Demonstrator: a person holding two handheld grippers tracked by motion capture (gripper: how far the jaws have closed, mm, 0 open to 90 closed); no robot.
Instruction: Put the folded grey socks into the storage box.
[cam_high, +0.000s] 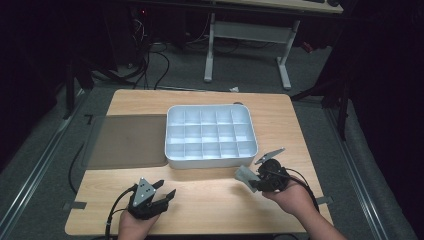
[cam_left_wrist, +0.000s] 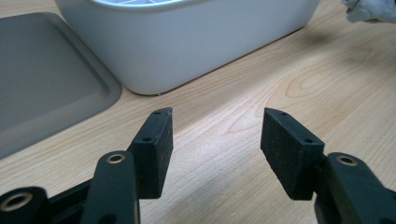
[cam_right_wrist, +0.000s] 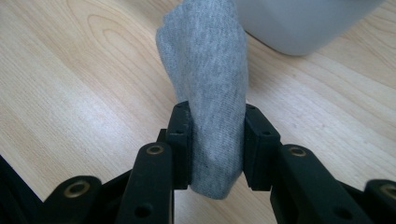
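A grey sock is pinched between the two black jaws of the right gripper. The jaws press on both of its sides, and the soft cloth sticks out past them. In the high view the sock is at about 5 o'clock on the wooden table, just in front of the near right corner of the white box. The sock does not touch the box.

The white box sits in the middle of the table. It has many small square cups inside. A flat grey lid lies right beside the box, at 9 o'clock from it.

The left gripper is at about 7 o'clock on the table, well apart from the sock. Its jaws are spread wide, with bare wood between them. It points toward the box and the lid.

A hand holds the right gripper from below.
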